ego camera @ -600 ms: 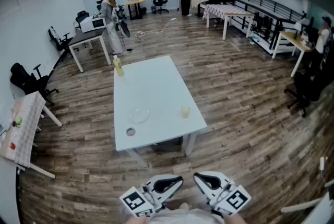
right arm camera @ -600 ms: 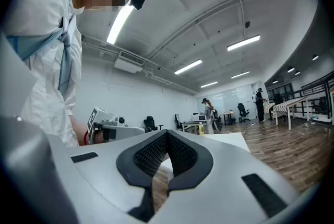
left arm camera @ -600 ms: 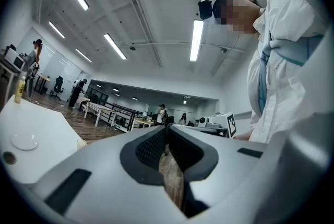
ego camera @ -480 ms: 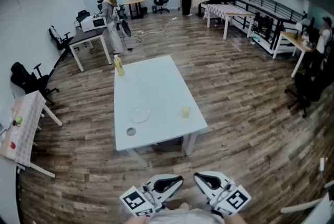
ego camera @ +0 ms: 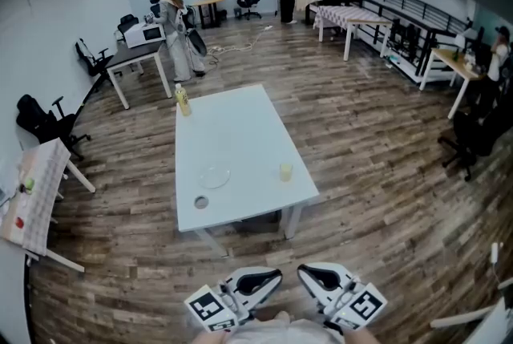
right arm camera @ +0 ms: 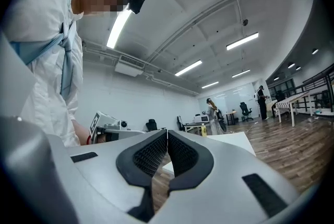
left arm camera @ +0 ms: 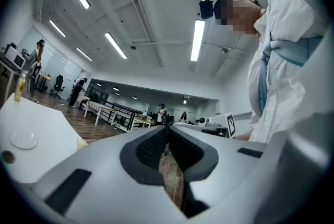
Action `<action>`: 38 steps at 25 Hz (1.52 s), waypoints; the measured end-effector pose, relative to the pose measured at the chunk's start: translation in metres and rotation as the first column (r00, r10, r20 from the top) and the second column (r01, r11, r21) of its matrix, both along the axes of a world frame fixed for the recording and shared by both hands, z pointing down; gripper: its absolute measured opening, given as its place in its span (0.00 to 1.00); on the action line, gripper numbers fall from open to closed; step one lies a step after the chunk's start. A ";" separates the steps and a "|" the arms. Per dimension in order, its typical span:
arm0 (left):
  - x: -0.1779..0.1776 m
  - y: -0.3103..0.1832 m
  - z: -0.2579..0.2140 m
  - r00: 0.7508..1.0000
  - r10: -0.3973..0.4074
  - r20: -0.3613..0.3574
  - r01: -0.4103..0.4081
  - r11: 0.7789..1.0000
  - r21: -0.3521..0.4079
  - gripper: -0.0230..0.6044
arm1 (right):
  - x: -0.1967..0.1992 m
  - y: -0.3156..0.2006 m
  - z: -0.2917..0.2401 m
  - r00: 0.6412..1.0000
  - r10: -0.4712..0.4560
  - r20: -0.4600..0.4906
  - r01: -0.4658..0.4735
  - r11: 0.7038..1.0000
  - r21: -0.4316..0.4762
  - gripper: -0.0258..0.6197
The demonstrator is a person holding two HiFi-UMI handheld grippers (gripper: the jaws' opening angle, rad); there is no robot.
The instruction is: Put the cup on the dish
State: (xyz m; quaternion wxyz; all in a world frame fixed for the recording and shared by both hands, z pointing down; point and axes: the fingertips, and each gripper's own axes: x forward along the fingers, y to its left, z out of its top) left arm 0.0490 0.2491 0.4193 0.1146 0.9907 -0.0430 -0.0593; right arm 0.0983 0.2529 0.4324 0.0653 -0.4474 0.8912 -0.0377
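A small yellowish cup (ego camera: 285,172) stands near the right edge of the white table (ego camera: 240,134). A clear round dish (ego camera: 214,176) lies to its left, apart from it. Both grippers hang low at the bottom of the head view, well short of the table, with their tips turned toward each other. My left gripper (ego camera: 275,277) is shut and empty, and so is my right gripper (ego camera: 304,273). The left gripper view shows its jaws (left arm camera: 167,128) closed together, with the dish (left arm camera: 23,139) and cup (left arm camera: 81,143) far off at the left. In the right gripper view the jaws (right arm camera: 167,134) meet too.
A yellow bottle (ego camera: 183,102) stands at the table's far left corner, and a small round object (ego camera: 201,203) lies near its front left. Wooden floor separates me from the table. Desks, office chairs and several people are around the room's edges.
A person at the far desk has stepped slightly to the right. Both grippers and the things on the table have not moved.
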 end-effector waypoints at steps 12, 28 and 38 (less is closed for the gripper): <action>0.007 -0.002 0.000 1.000 0.001 0.005 -0.001 1.000 0.001 0.07 | 0.009 -0.003 -0.007 1.000 0.003 0.016 -0.003 1.000 0.020 0.09; 0.000 -0.022 0.012 1.000 -0.012 0.008 0.012 1.000 -0.019 0.07 | 0.007 -0.027 -0.002 1.000 -0.001 0.024 0.001 1.000 -0.002 0.09; -0.004 -0.083 0.007 0.999 -0.024 -0.022 0.024 0.999 -0.029 0.07 | 0.007 -0.082 0.001 1.000 0.017 0.018 -0.017 1.000 -0.020 0.09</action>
